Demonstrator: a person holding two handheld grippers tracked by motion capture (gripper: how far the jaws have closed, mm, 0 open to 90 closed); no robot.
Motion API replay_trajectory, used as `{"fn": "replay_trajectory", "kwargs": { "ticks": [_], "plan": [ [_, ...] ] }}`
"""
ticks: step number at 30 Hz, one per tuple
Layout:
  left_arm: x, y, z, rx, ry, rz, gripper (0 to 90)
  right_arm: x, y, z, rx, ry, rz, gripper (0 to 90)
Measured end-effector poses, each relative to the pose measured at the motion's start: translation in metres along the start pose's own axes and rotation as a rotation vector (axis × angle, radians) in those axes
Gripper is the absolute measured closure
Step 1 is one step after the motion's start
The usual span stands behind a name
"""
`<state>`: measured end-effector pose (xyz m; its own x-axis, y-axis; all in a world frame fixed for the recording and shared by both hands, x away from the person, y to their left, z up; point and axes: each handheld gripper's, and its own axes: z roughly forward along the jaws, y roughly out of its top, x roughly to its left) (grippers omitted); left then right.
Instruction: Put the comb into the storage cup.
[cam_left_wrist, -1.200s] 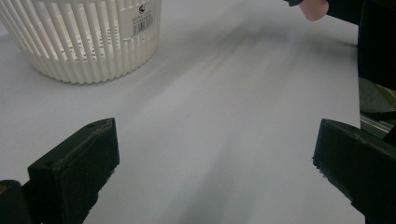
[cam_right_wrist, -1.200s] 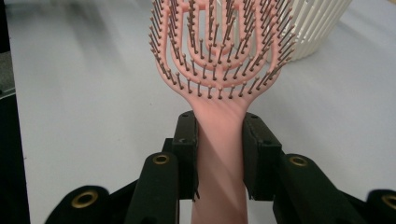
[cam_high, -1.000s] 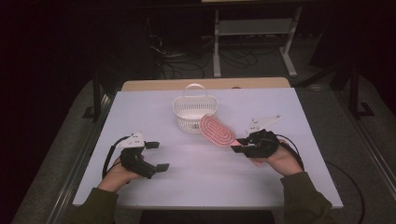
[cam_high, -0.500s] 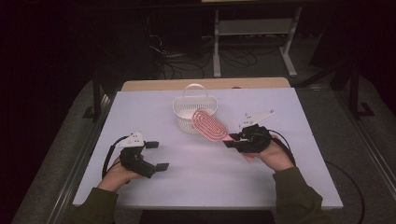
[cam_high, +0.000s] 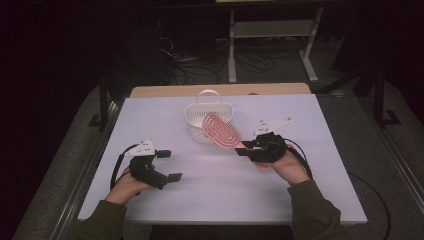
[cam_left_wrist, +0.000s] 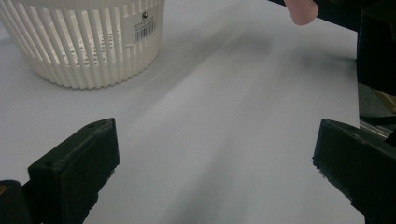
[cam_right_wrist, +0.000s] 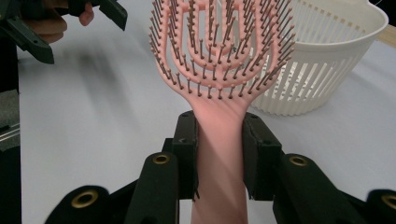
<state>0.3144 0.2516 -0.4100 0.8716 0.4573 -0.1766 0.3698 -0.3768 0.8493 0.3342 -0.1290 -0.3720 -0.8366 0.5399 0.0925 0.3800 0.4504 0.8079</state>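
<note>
While my right gripper (cam_right_wrist: 218, 140) is pinching the pink brush (cam_right_wrist: 219, 60) by its handle, its two jaws are pressing on either side just below the head, and the bristles are facing the camera in the right gripper view. From the high view I am seeing the brush (cam_high: 221, 131) sticking out of the right gripper (cam_high: 243, 148) toward the white basket (cam_high: 197, 117), its head tilted over the basket's near rim; I cannot tell whether it is touching. My left gripper (cam_high: 169, 165) is sitting well apart at the near left, jaws spread with nothing between them. The basket (cam_left_wrist: 88, 42) is standing ahead of it on the white table (cam_high: 210, 195). A tan board (cam_high: 165, 91) is edging the table's far side, and beyond it the room is lying dark, with a metal stand (cam_high: 270, 30) and cables (cam_high: 180, 60) on the floor.
</note>
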Motion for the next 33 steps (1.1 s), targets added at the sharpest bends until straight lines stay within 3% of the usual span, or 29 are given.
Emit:
{"fn": "replay_trajectory", "kwargs": {
  "ticks": [19, 33],
  "plan": [
    [0.002, 0.014, 0.002, -0.047, 0.002, -0.007, 0.0, -0.001, -0.001, 0.002, 0.001, 0.001, -0.002, 68.8],
    [0.004, 0.033, 0.009, -0.068, 0.002, 0.004, 0.0, -0.003, -0.001, -0.001, -0.011, -0.005, -0.001, 68.8]
  ]
}}
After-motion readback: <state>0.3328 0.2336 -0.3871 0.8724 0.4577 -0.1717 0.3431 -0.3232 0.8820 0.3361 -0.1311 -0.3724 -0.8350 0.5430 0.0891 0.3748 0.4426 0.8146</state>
